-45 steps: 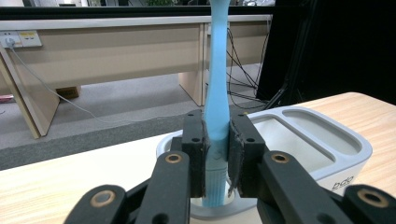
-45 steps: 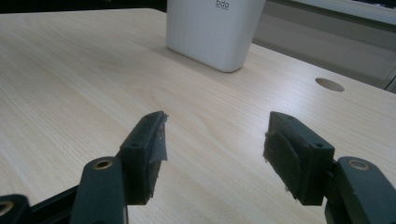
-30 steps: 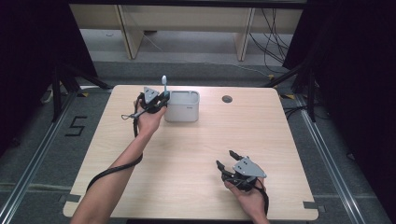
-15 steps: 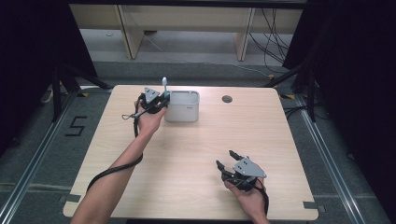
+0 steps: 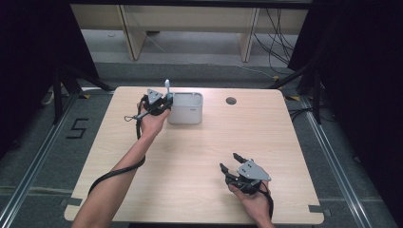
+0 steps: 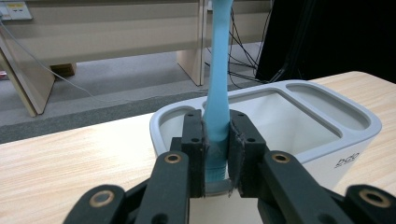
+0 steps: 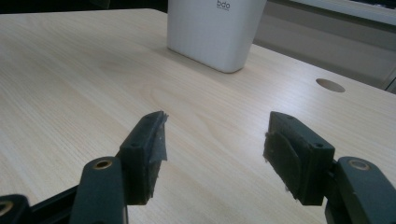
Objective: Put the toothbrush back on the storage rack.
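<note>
On the light wooden desk (image 5: 190,156), a white container (image 5: 186,108) with several compartments stands near the far edge, left of the middle. A round cable hole (image 5: 231,100) lies in the desk surface to its right, well apart from it.

The left gripper (image 5: 165,100) is held just beside the container's left end. Its jaws are closed tight on the lower part of a light blue, slender upright object (image 6: 218,84), which rises straight up between them. In the left gripper view the object stands in front of the container's rim, at the small end compartment; whether its bottom end is inside that compartment or just outside the wall cannot be told. In the high view its pale top (image 5: 167,83) pokes up above the gripper.

The right gripper (image 5: 234,162) rests near the desk's near edge, toward the right corner, held in the person's right hand (image 5: 254,202). Its jaws stand wide apart with nothing between them, pointing across the bare desk toward the container (image 7: 215,32).
</note>
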Available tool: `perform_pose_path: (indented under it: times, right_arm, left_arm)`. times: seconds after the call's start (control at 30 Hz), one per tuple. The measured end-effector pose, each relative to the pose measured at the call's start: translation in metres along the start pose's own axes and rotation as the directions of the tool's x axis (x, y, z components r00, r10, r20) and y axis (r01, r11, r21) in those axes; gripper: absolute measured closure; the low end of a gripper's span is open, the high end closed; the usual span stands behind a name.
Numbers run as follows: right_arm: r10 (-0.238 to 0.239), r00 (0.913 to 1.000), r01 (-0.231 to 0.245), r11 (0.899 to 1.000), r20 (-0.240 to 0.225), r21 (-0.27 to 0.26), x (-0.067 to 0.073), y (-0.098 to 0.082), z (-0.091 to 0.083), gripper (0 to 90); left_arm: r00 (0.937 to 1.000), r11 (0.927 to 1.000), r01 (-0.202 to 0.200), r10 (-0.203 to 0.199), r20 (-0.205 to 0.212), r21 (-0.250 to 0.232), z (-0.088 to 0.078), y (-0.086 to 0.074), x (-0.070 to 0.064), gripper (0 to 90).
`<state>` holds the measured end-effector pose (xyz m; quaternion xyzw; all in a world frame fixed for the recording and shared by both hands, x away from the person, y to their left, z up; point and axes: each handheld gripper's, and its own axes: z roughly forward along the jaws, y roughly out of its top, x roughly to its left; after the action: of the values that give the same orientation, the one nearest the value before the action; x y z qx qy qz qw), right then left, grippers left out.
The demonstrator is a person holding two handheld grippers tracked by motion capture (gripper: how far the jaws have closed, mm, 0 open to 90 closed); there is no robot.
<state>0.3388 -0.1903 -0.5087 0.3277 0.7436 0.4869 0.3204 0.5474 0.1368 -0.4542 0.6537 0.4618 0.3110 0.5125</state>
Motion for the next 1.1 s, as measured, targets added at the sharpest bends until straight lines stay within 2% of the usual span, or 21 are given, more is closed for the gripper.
perform_pose_path:
  times: [0.27, 0.53, 0.63, 0.67, 0.83, 0.9, 0.93, 1.0, 1.1]
  right_arm:
    - [-0.002, 1.0, 0.002, 1.0, -0.004, -0.002, 0.0, 0.0, 0.0, 38.6]
    - [-0.001, 1.0, 0.001, 1.0, -0.005, -0.003, 0.0, 0.0, 0.0, 38.6]
    - [0.002, 1.0, -0.002, 1.0, -0.002, -0.003, 0.0, 0.0, 0.0, 38.6]
    - [-0.021, 0.9998, 0.021, 1.0, 0.004, -0.01, -0.001, 0.001, 0.0, 38.6]
    - [0.012, 0.9999, -0.012, 1.0, 0.003, -0.002, 0.001, 0.0, 0.0, 38.6]
    - [0.013, 0.9999, -0.013, 1.0, 0.002, -0.005, 0.001, 0.0, 0.0, 38.6]
    - [-0.013, 0.9999, 0.013, 1.0, 0.003, -0.013, -0.001, 0.0, 0.0, 38.6]
    - [-0.019, 0.9998, 0.019, 1.0, 0.01, -0.017, -0.001, 0.001, 0.0, 38.6]
    - [0.005, 1.0, -0.005, 1.0, 0.006, -0.012, 0.0, 0.0, 0.0, 38.6]
  left_arm:
    - [1.0, 1.0, 0.008, -0.008, -0.001, -0.005, -0.002, 0.001, 0.0, 71.3]
    - [0.9996, 0.9997, 0.025, -0.025, -0.011, 0.005, -0.008, 0.0, 0.0, 53.5]
    - [0.9995, 0.9996, 0.029, -0.029, 0.006, 0.006, -0.013, 0.0, -0.002, 47.6]
    - [0.9996, 0.9996, 0.027, -0.027, 0.007, 0.004, -0.014, 0.0, -0.003, 46.3]
    - [0.9996, 0.9997, 0.023, -0.023, 0.017, 0.011, -0.023, 0.001, -0.005, 43.1]
    - [0.9998, 0.9995, 0.016, -0.017, 0.015, 0.026, -0.027, 0.0, -0.006, 42.3]
    - [0.9998, 0.9995, 0.014, -0.014, 0.017, 0.029, -0.029, 0.0, -0.006, 42.1]
    - [0.9996, 0.9992, 0.016, -0.017, 0.023, 0.037, -0.034, -0.001, -0.006, 41.2]
    - [0.9995, 0.9984, 0.015, -0.017, 0.025, 0.055, -0.04, -0.002, -0.005, 40.0]
